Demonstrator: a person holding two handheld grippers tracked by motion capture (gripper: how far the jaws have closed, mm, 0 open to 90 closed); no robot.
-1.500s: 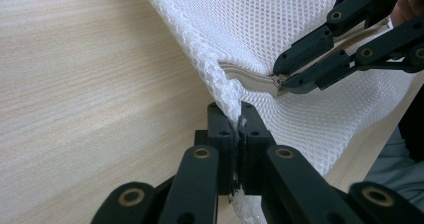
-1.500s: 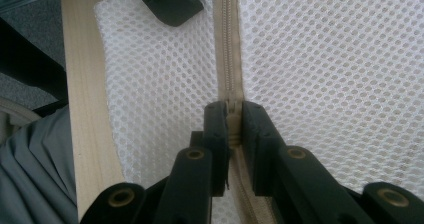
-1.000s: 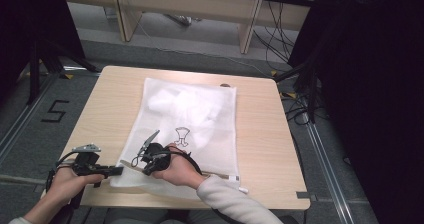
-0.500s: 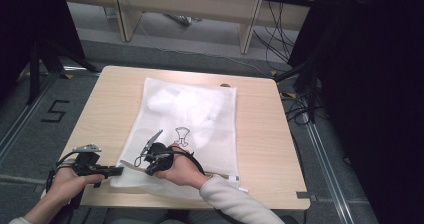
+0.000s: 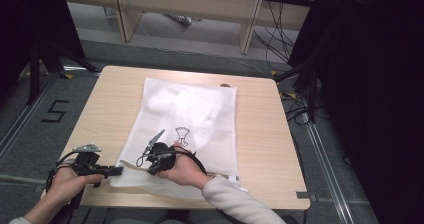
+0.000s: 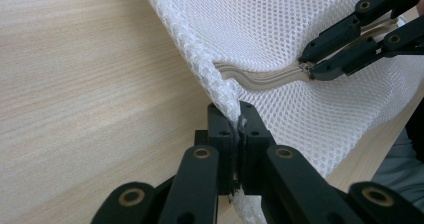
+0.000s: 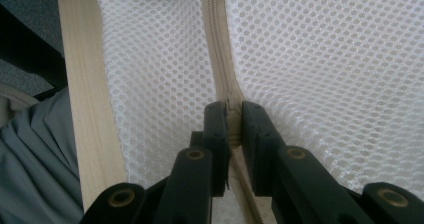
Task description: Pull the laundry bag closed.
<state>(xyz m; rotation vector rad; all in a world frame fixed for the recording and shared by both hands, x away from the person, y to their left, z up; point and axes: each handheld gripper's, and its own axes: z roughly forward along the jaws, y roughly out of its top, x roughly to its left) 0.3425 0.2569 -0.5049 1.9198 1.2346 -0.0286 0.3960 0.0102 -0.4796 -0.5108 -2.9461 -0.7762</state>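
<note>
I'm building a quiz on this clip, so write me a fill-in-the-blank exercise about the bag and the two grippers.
1. The white mesh bag lies on a light ______ table.
2. The left gripper is shut on the bag's ______.
3. The right gripper is shut on the bag's beige ______.
4. A drawing in ______ lines shows through the mesh.

Missing words: wooden; edge; zipper; black

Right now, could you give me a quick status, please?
Left gripper shut on mesh bag corner. Right gripper shut on zipper. Nothing in the way.
</note>
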